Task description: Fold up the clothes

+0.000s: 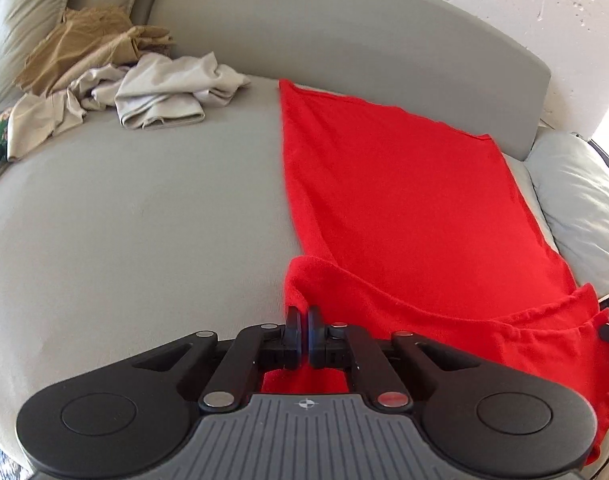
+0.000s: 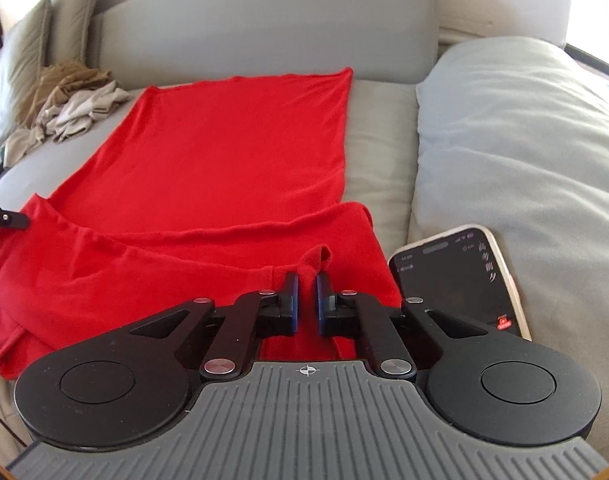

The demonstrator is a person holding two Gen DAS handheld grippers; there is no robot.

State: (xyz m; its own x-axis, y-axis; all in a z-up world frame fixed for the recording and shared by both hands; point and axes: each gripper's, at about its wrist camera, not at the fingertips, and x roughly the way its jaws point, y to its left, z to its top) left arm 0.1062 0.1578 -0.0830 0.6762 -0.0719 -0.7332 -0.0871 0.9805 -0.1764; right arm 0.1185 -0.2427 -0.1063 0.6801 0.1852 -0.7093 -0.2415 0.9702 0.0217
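A red garment [image 1: 404,208] [image 2: 224,152] lies flat on a grey bed [image 1: 144,220], reaching towards the headboard. Its near hem is folded back over itself in a loose band. My left gripper [image 1: 304,316] is shut on the near left corner of that hem, with red cloth pinched at its fingertips. In the right wrist view its black fingertip [image 2: 12,219] touches the same corner. My right gripper [image 2: 306,280] is shut on a bunched bit of the hem near the right corner, and red cloth stands up between its pads.
A pile of tan and beige clothes [image 1: 144,92] [image 2: 76,112] lies at the far left by the cushions [image 1: 20,20]. A phone [image 2: 460,280] with a lit screen rests beside my right gripper against a pale quilt [image 2: 504,140]. A grey headboard [image 1: 344,40] closes the far side.
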